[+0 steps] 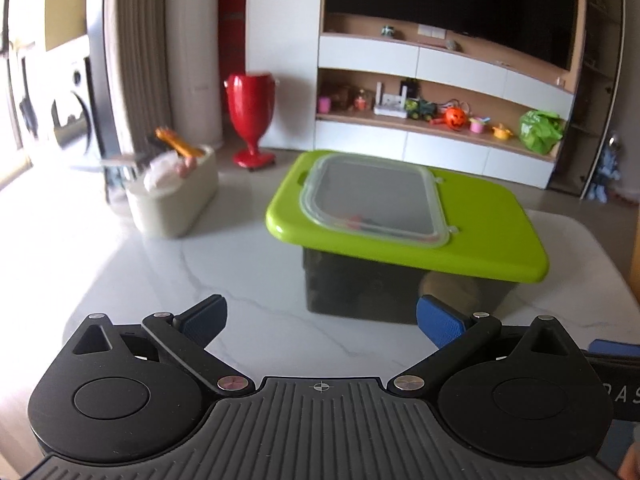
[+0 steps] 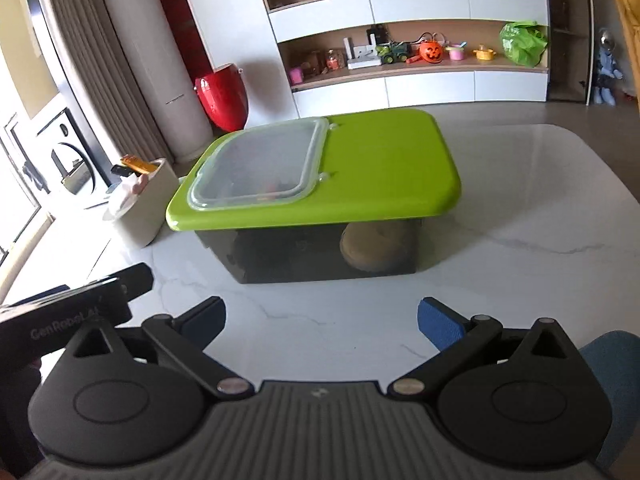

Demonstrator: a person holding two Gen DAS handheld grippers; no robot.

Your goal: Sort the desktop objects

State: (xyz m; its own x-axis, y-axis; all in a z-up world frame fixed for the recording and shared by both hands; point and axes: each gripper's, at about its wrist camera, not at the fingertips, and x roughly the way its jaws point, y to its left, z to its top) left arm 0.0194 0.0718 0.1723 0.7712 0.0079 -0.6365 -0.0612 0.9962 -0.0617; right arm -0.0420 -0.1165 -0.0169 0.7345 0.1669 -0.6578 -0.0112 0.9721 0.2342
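A dark storage box point(image 1: 360, 292) with a green lid point(image 1: 480, 224) and a shut clear hatch point(image 1: 376, 200) stands on the white marble table point(image 1: 224, 264). It also shows in the right wrist view point(image 2: 304, 256), lid point(image 2: 392, 164) on, a brown round thing point(image 2: 376, 252) inside. A cream tub point(image 1: 176, 196) with an orange item and other bits stands left of it, also in the right wrist view point(image 2: 148, 204). My left gripper point(image 1: 320, 320) is open and empty, just short of the box. My right gripper point(image 2: 320, 320) is open and empty, a little nearer than the box.
The left gripper's body point(image 2: 72, 316) shows at the lower left of the right wrist view. A red vase point(image 1: 252, 112) stands on the floor beyond the table. A shelf unit point(image 1: 440, 120) with toys lines the far wall. A blue chair point(image 2: 612, 360) sits at the right.
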